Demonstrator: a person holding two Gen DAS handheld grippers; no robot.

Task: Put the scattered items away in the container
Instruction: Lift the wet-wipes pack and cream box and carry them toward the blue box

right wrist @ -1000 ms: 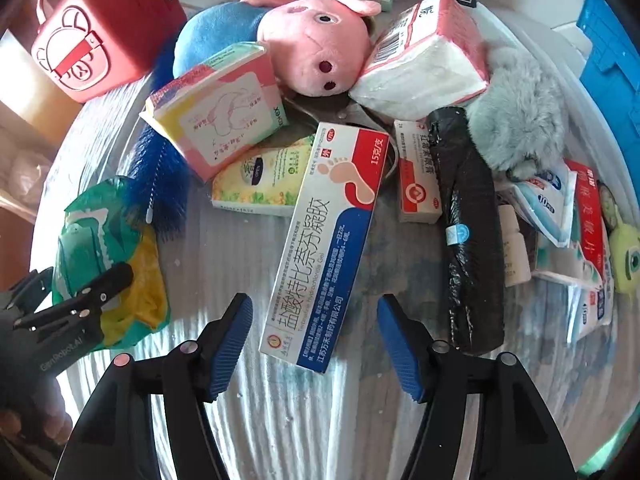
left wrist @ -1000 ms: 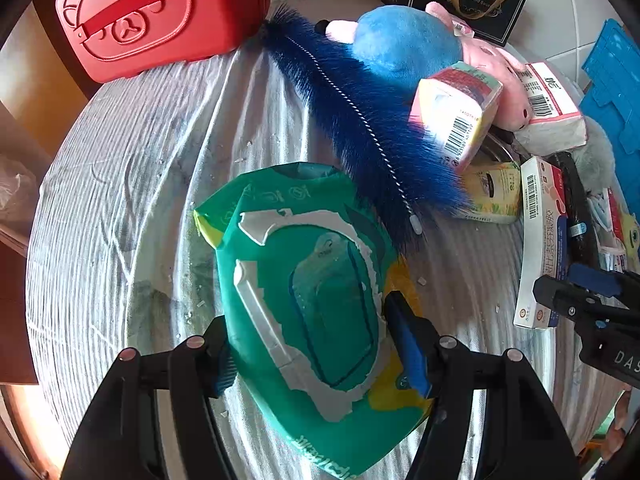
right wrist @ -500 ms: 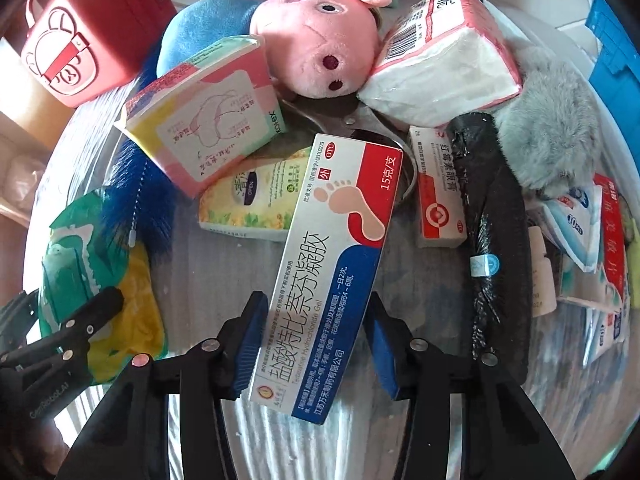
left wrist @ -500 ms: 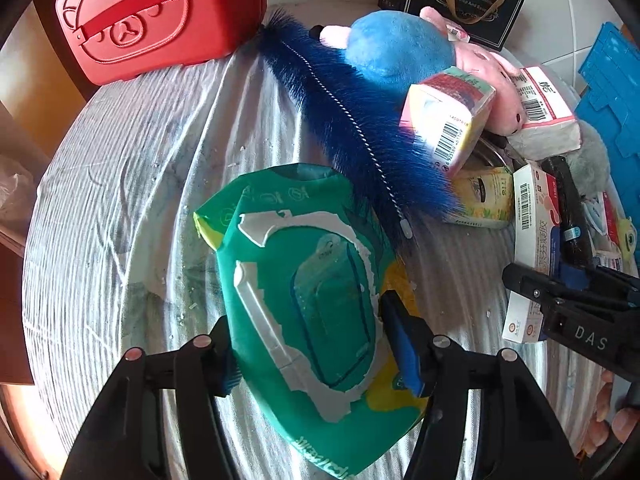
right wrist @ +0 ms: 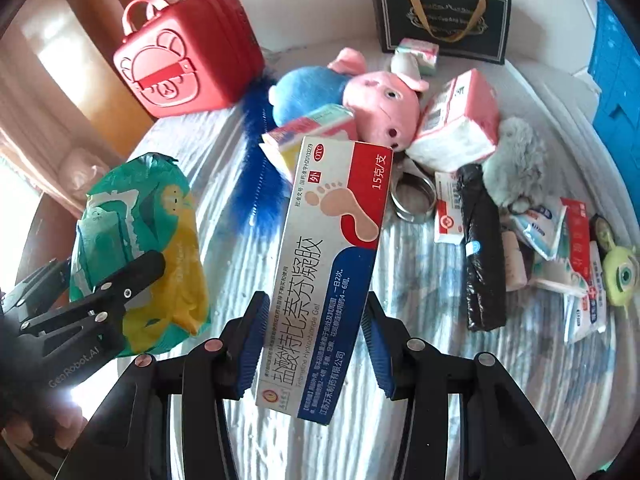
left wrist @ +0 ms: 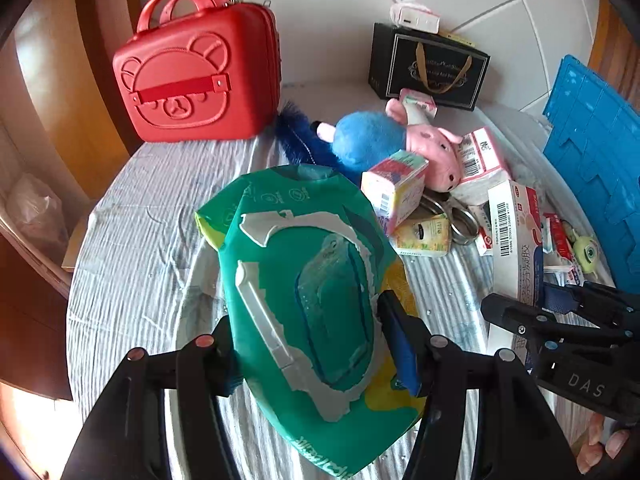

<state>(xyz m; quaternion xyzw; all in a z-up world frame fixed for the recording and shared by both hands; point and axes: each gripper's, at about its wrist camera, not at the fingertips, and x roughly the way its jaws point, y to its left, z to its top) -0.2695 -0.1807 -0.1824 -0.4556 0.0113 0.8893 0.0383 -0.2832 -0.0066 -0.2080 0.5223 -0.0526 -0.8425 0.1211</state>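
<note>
My left gripper (left wrist: 312,344) is shut on a green wet-wipe pack (left wrist: 304,280) and holds it tilted above the round cloth-covered table (left wrist: 152,208). My right gripper (right wrist: 316,334) has a long white, red and blue ointment box (right wrist: 332,240) between its blue pads. Its jaws are closing and the pads press the box's sides. The box stands clear of the table. A shut red bear-face case (left wrist: 192,76) stands at the back left. A blue crate (left wrist: 592,152) rises at the right edge.
A pile lies at the back right of the table: a plush pig (right wrist: 380,100), a blue brush (right wrist: 260,184), tissue packs (right wrist: 460,128), a black folded umbrella (right wrist: 480,248), a grey fur ball (right wrist: 516,160) and a green monster toy (right wrist: 620,276). A black gift bag (left wrist: 428,68) stands behind them.
Both grippers have risen with their loads. The right jaws closed onto the ointment box and lifted it off the cloth. The wipe pack has come up off the table.
</note>
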